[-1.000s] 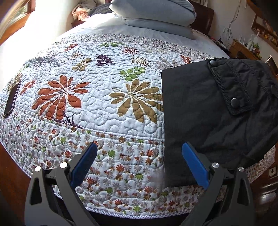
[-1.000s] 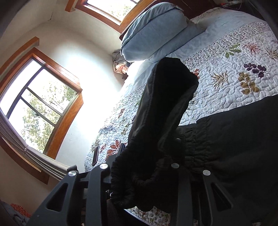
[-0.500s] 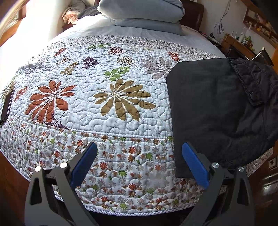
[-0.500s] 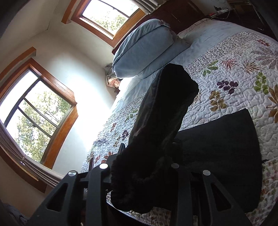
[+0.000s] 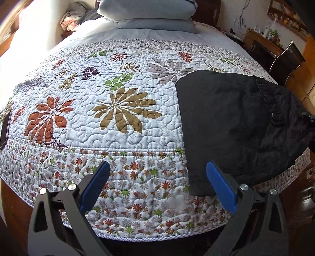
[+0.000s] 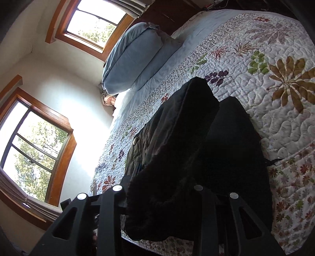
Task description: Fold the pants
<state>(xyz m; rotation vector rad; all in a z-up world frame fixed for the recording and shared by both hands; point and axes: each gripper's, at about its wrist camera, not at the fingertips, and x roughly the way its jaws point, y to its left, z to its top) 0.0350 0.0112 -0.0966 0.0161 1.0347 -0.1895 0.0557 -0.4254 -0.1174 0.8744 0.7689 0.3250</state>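
Observation:
Black pants (image 5: pixel 232 122) lie folded at the bed's front right, one edge hanging over the quilt's (image 5: pixel 126 102) border. A flap pocket with a snap (image 5: pixel 274 115) faces up at the right. My left gripper (image 5: pixel 157 187) is open and empty, held off the bed's front edge just left of the pants. In the right wrist view my right gripper (image 6: pixel 157 197) is shut on a bunched end of the pants (image 6: pixel 173 153) and holds it lifted over the part lying flat (image 6: pixel 236 149). Its fingertips are hidden by cloth.
Blue-grey pillows (image 5: pixel 147 11) are stacked at the head of the bed. A dark phone (image 5: pixel 5 126) lies at the quilt's left edge. A wooden desk with a chair (image 5: pixel 283 57) stands right of the bed. Windows (image 6: pixel 33 141) line the far wall.
My right gripper has carried the held end of the pants across the flat part, so the pocket flap slid right. My left gripper stayed open and drew back a little to the left.

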